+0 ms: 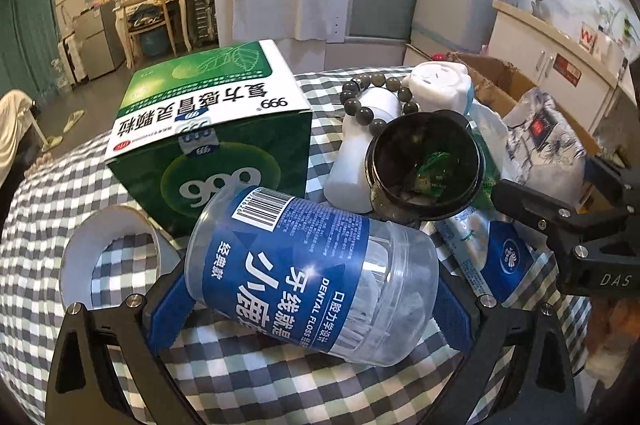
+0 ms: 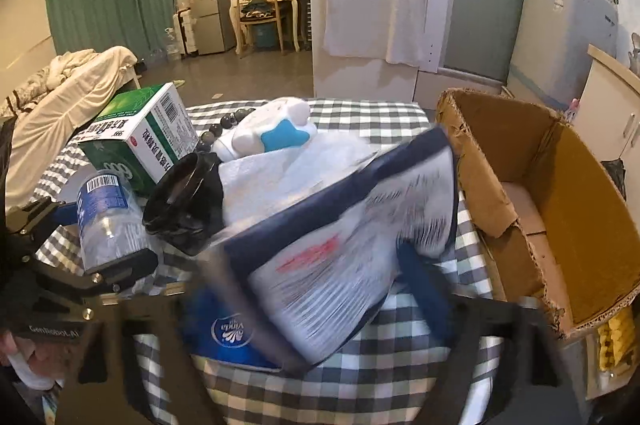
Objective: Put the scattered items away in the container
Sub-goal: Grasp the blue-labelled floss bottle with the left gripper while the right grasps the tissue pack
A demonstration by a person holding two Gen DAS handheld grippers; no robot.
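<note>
Checked cloth [image 1: 248, 377]: grey-and-white, covered the table under every scattered item.
Left claw [image 1: 312, 299]: spread to its widest around the dental floss jar [image 1: 316, 277], which lay on its side between the blue pads; contact could not be told, so it read as released.
Ahead of left claw: green medicine box [image 1: 216, 129] just behind the jar; white tape roll [image 1: 108, 257] beside the left finger.
Ahead to its right: dark jar [image 1: 426, 165] tipped on its side, mouth toward the camera, touching the floss jar's far end; behind it a white bottle [image 1: 352, 161] ringed by a bead bracelet [image 1: 370, 97].
Right claw [image 2: 332, 289]: clenched on a navy-and-white tissue pack [image 2: 344, 237], held off the cloth and blurred.
Below right claw: blue Vinda pack [image 2: 228, 337] lay flat on the cloth.
In the way: white toy with a blue star [image 2: 276, 131] and a crumpled white bag [image 2: 292, 169] piled beyond the held pack.
Container: cardboard box [image 2: 580, 225], open, to the right of the right claw, its torn near wall close to the pack.
</note>
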